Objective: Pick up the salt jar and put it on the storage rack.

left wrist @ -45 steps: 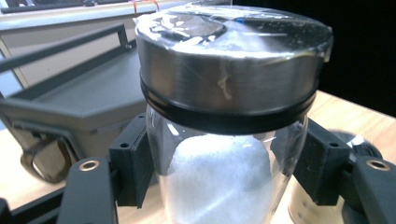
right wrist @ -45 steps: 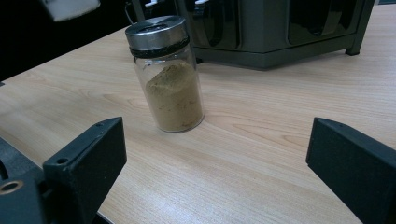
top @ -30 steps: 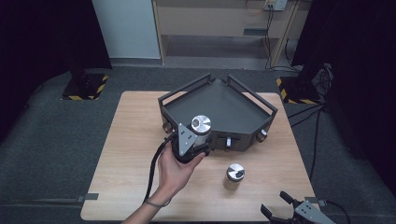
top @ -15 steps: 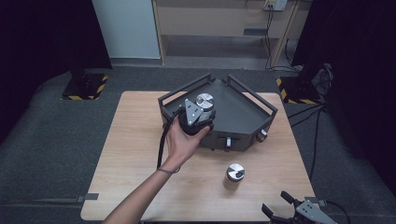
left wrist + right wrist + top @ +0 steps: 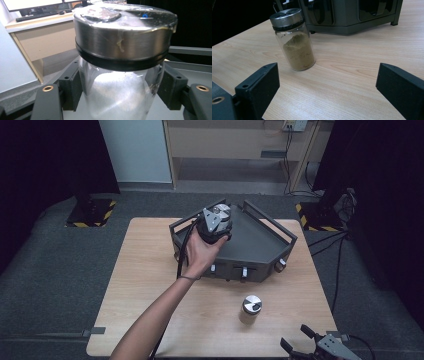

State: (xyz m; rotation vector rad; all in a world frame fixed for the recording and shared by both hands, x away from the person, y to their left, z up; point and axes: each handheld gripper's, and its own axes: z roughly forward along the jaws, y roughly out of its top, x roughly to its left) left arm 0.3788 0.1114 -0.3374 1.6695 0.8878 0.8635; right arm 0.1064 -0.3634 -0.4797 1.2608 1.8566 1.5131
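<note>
While the left tool [image 5: 117, 100] clamps one jar [image 5: 120, 75], the right tool [image 5: 329, 95] gapes near a second jar [image 5: 293, 40]

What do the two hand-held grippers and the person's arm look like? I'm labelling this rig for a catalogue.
The left hand-held gripper has a black body, a grey three-cornered plate on top and a black cable trailing along the bare, sleeveless forearm, which wears a thin dark band at the wrist. Its black blocky jaws carry brass-coloured screw inserts. The right hand-held gripper has the same black square-ended jaws and a grey plate.
</note>
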